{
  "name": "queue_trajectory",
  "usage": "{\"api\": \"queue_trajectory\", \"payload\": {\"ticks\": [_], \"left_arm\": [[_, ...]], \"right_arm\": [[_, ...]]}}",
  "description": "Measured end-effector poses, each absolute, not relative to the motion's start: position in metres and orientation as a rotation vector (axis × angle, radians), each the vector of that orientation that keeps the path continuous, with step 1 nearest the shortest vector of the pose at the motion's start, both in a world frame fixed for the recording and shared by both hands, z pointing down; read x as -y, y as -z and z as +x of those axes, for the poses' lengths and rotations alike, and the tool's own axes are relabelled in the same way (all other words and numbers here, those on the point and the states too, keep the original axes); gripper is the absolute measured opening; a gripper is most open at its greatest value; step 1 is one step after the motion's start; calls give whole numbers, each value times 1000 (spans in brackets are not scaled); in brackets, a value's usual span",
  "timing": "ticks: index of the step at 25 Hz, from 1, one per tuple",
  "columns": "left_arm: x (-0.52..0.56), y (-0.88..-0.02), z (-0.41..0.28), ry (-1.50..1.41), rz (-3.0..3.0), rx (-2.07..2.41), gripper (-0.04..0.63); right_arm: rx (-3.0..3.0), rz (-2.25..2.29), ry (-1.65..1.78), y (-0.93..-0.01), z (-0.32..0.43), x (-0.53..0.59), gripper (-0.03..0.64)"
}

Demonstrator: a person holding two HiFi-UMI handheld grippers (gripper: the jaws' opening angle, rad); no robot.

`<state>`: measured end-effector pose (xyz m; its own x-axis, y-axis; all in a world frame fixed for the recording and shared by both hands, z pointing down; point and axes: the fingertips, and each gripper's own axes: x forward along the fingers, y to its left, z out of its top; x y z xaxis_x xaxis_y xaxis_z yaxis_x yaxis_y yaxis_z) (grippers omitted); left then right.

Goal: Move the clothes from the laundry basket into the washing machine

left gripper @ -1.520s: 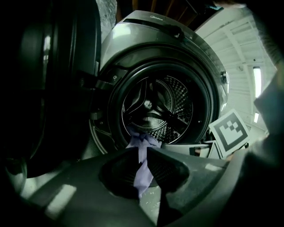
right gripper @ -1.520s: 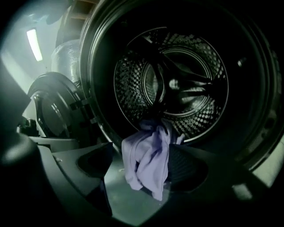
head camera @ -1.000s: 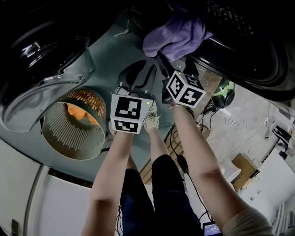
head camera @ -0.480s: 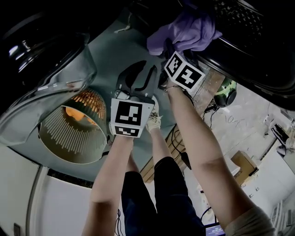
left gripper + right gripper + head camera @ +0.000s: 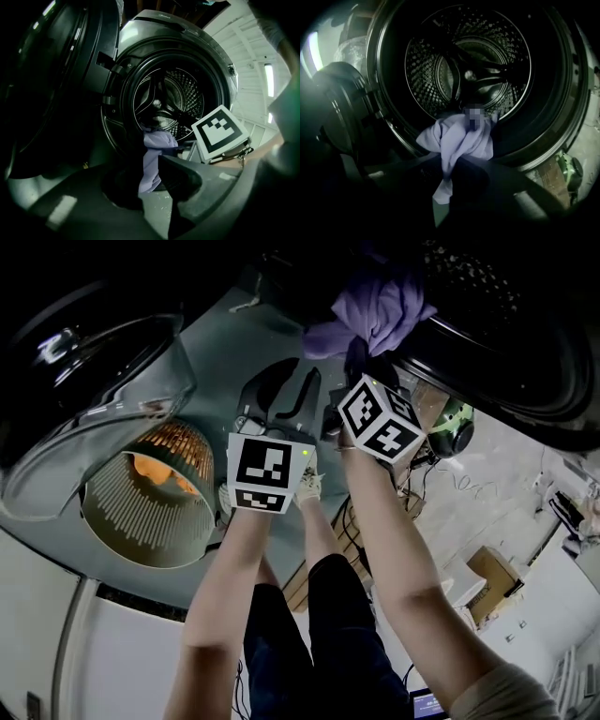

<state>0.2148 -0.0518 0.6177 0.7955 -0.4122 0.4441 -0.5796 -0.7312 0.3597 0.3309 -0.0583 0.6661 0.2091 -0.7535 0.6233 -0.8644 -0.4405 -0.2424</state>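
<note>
Your right gripper has just been closing and is now clamped on the purple cloth: a fold of it is pinched between the jaws, with a short tail hanging below them. The cloth lies draped over the lower lip of the washer's opening, part of it inside toward the drum and part of it spilling out over the rim, so it is at the machine but not properly in. Your left gripper waits just beside the right one, jaws apart and with nothing between them, pointed at the same opening. The basket sits on the floor to your left under the open door, and an orange garment shows inside it. By the look of it, you are on the loading step for this one piece, regripping it at the lip in order to push it deeper. Next, carry the pinched fold up over the rim and well into the drum before you let go, making sure the hanging tail follows and does not catch on the seal. After that, go back to the basket for the orange piece.
</note>
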Motion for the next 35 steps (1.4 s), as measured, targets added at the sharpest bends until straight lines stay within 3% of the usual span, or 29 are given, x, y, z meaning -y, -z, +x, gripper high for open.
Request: {"api": "queue_trajectory", "payload": {"ticks": [12, 24, 34, 35], "left_arm": [[83, -552, 236, -381, 2561, 732, 86], [83, -540, 243, -392, 2570, 711, 86], [76, -547, 245, -425, 2571, 691, 86], [75, -547, 245, -427, 2570, 691, 86]], "right_arm": [[1607, 2519, -807, -553, 376, 91, 38], [1623, 2730, -569, -481, 427, 129, 37], [1592, 2746, -480, -477, 448, 133, 38], [1607, 2710, -495, -481, 444, 134, 78]]}}
